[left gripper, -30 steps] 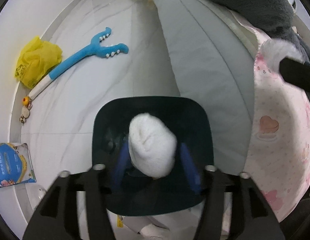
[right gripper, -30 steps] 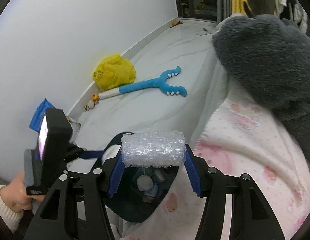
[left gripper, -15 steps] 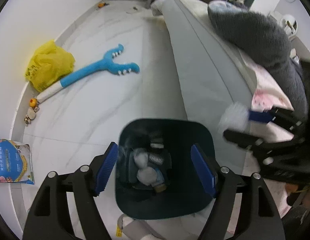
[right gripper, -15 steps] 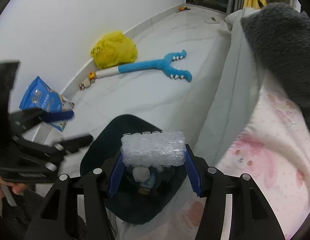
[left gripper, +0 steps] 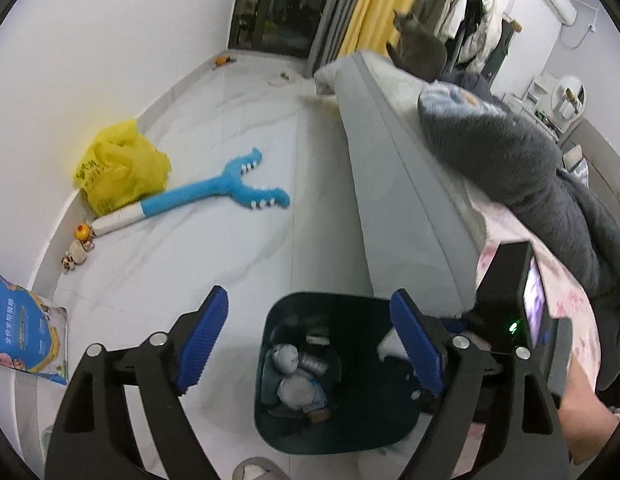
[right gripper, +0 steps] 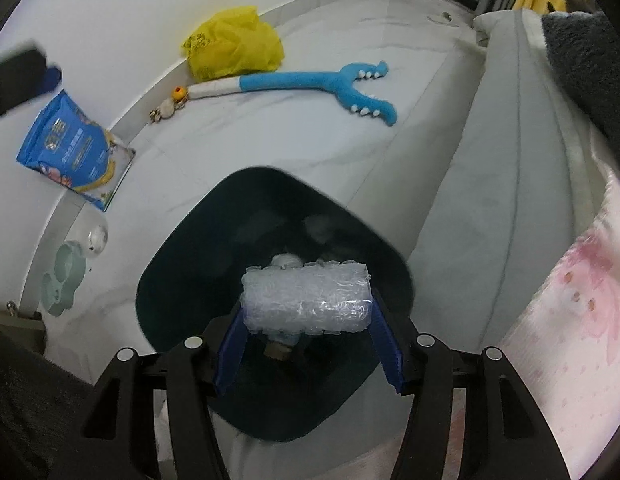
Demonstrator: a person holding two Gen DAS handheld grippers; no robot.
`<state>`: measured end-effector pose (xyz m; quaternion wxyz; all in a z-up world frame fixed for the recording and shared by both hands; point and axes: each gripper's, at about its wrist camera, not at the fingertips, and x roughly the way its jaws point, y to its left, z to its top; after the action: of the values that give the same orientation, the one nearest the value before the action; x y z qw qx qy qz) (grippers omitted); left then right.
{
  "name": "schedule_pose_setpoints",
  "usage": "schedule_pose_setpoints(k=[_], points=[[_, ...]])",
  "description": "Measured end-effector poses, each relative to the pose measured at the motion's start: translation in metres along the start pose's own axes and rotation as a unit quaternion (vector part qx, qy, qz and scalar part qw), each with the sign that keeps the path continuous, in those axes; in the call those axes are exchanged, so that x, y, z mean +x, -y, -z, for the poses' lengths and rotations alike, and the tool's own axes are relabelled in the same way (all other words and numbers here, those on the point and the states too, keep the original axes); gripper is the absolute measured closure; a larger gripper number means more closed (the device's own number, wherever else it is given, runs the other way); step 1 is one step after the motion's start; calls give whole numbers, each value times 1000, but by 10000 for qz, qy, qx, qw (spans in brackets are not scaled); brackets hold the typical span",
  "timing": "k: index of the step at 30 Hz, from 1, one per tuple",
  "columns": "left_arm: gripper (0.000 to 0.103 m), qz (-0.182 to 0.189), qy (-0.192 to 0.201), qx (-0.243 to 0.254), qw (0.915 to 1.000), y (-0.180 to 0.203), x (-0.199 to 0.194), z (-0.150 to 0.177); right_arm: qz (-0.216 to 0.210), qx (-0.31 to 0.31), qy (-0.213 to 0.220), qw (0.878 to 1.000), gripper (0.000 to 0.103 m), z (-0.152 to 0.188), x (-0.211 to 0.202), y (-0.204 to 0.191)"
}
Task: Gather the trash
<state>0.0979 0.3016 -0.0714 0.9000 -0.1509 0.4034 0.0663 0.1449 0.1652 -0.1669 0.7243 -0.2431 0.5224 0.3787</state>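
Below the left gripper, in the left wrist view, a dark bin stands on the pale floor against the grey bed edge. Its jaws have just been opening and stand wide apart with nothing between them. Crumpled pale wads lie at the bottom of the bin. At the right the other gripper's black body hangs over the rim. A yellow bag, a blue plush toy and a blue packet lie by the wall.

Over the bin, in the right wrist view, the right gripper points steeply down. Its jaws have just been opening a little, yet the blue pads still press both ends of a bubble-wrap roll held above the bin's mouth
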Motion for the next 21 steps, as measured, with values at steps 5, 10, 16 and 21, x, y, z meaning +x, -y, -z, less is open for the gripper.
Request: schedule_pose_setpoints(k=[5,10,16,21], points=[[14,15,383,-51,9993,0,-23,-2,77,-103,-14,9999,29,10,-9,-7],[9,114,740,-143,9971,4,-43,-6,73,-32,247,9997,28,19,-32,-10],[6,3,1003,189,9948,32,-56,0,275,180,894,9955,18,44,-80,-4],[6,1,1073,453,9932,57,-64,12,542,508,1589,9845,13,74,-135,12]])
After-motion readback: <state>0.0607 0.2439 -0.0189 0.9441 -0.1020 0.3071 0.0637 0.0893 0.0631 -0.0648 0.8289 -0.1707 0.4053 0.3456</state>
